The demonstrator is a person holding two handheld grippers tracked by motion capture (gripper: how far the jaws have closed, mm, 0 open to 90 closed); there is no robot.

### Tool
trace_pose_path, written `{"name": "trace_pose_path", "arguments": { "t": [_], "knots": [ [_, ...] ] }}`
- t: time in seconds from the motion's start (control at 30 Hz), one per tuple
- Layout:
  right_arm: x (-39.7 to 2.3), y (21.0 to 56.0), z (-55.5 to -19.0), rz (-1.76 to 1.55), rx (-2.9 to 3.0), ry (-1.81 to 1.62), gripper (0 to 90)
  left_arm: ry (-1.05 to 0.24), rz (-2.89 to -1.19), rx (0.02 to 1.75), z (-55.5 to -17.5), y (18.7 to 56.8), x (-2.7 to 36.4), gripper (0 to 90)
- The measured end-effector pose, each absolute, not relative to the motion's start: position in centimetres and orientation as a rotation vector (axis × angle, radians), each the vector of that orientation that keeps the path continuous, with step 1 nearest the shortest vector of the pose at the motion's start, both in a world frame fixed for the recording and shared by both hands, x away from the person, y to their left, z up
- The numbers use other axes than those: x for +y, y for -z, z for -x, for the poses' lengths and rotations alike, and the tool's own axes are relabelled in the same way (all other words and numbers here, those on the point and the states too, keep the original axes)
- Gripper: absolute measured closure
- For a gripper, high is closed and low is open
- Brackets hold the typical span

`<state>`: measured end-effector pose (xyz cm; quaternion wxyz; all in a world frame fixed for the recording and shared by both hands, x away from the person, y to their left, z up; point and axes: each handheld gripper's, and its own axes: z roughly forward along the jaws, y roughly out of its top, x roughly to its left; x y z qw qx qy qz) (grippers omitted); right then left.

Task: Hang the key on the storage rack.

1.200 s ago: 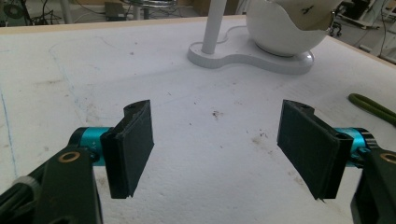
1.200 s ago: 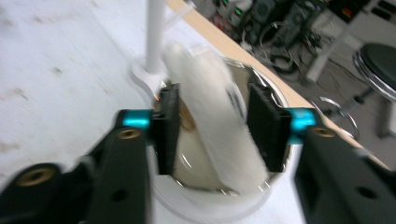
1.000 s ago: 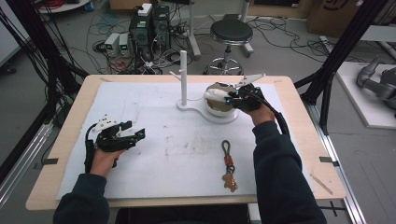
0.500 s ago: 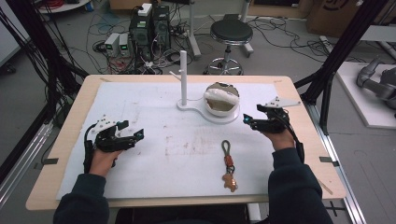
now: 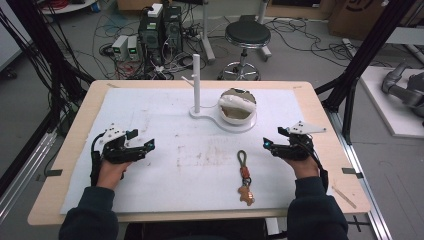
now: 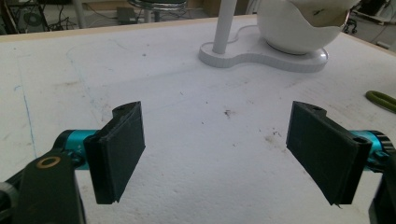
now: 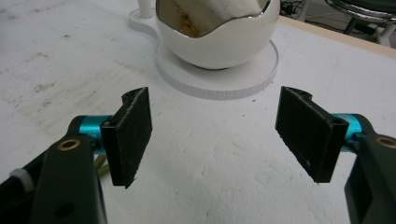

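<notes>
A white stand (image 5: 220,120) with an upright post (image 5: 196,82) carries a round white bowl (image 5: 237,107) at the back middle of the mat; a white object (image 5: 235,102) lies across the bowl's opening. A keychain (image 5: 244,175) with a green loop and a brown charm lies near the front, right of centre. My left gripper (image 5: 145,146) rests open at the left, its jaws pointing right over bare mat (image 6: 215,135). My right gripper (image 5: 267,145) is open at the right, right of the keychain, facing the bowl (image 7: 219,37) with nothing between its jaws (image 7: 214,116).
A white mat (image 5: 175,165) covers the wooden table (image 5: 320,100). A strip of tape (image 5: 345,196) lies at the front right corner. Beyond the far edge stand a stool (image 5: 246,35), computer boxes (image 5: 160,27) and cables. Black frame posts (image 5: 350,75) flank the table.
My right gripper left the bowl and drew back to the front right of the table, open. The white object stayed in the bowl. The left gripper barely moved.
</notes>
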<state>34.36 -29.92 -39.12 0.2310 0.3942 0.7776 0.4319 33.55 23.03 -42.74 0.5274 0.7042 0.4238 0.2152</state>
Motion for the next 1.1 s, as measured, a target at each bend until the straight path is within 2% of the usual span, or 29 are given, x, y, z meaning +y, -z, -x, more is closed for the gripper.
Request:
{"name": "trace_pose_path", "arguments": {
  "t": [0.17, 0.23, 0.27, 0.3, 0.33, 0.4, 0.6, 0.7, 0.77, 0.83, 0.87, 1.0, 1.1],
  "knots": [
    [-29.9, 40.1, -33.6, -1.111, 2.174, -1.176, 29.4, -0.511, -1.684, 1.012, -33.6, 42.8, 23.1, 19.3],
    [-29.7, 40.4, -33.6, -1.123, 2.212, -1.171, 38.3, -0.512, -1.685, 1.010, -33.6, 42.8, 23.1, 19.3],
    [-29.7, 40.4, -33.6, -1.123, 2.212, -1.171, 38.3, -0.512, -1.680, 1.014, -33.5, 42.8, 23.1, 19.3],
    [-29.5, 40.8, -33.6, -1.119, 2.249, -1.168, 44.8, -0.512, -1.683, 1.011, -33.5, 42.8, 23.1, 19.3],
    [-29.5, 40.8, -33.6, -1.119, 2.249, -1.168, 44.8, -0.512, -1.685, 1.011, -33.4, 42.8, 23.1, 19.3],
    [-29.0, 41.1, -33.6, -1.094, 2.307, -1.137, 51.5, -0.513, -1.687, 1.013, -33.3, 42.8, 23.1, 19.3],
    [-27.9, 41.5, -33.2, -1.068, 2.415, -1.107, 62.5, -0.520, -1.692, 1.018, -33.1, 42.8, 23.0, 19.5],
    [-27.5, 41.7, -32.7, -1.047, 2.465, -1.105, 65.2, -0.522, -1.695, 1.012, -33.1, 42.7, 22.8, 19.5],
    [-27.4, 41.8, -32.6, -1.054, 2.481, -1.105, 64.7, -0.522, -1.701, 1.010, -33.1, 42.7, 22.6, 19.5],
    [-26.9, 42.4, -32.4, -1.078, 2.532, -1.100, 55.0, -0.521, -1.708, 1.004, -33.1, 42.7, 22.5, 19.6],
    [-26.9, 42.4, -32.4, -1.078, 2.532, -1.100, 55.0, -0.520, -1.707, 1.004, -33.1, 42.7, 22.5, 19.6],
    [-26.4, 42.9, -32.4, -1.121, 2.579, -1.101, 44.9, -0.517, -1.710, 1.006, -33.2, 42.8, 22.4, 19.6],
    [-26.2, 43.1, -32.5, -1.113, 2.600, -1.086, 45.1, -0.516, -1.714, 1.010, -33.1, 42.8, 22.5, 19.7]
  ]
}}
